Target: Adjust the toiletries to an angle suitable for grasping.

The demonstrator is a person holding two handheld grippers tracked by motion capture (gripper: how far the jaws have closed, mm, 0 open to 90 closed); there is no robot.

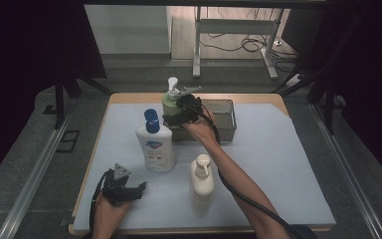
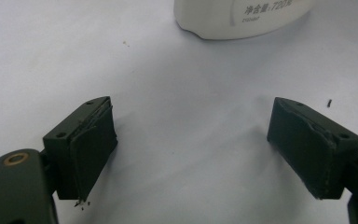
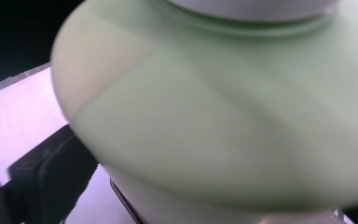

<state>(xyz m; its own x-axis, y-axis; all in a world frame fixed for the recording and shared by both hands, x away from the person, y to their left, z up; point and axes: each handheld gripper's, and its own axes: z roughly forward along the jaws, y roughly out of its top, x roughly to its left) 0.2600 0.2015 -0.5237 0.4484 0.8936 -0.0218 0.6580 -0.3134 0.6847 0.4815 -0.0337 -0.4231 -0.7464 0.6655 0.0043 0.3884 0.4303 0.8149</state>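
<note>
The right tongs (image 1: 171, 119) sit around the green pump bottle (image 1: 169, 103), which stands in the grey tray's (image 1: 229, 122) left end; whether the jaws press on it I cannot tell. The left tongs (image 2: 191, 140) rest apart on the desk (image 1: 278, 164), empty, near the white bottle (image 2: 242, 16)

Table (image 1: 278, 99) w/ white sheet (image 1: 278, 164): blue-cap bottle (image 1: 154, 144), cream pump bottle (image 1: 202, 177), grey bin (image 1: 226, 119) on it.

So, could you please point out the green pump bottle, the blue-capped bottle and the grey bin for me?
green pump bottle (image 1: 168, 103): high view, on its pale green shoulder.
blue-capped bottle (image 1: 155, 147): high view, on its white body below the cap.
grey bin (image 1: 225, 127): high view, on its front wall.
</note>
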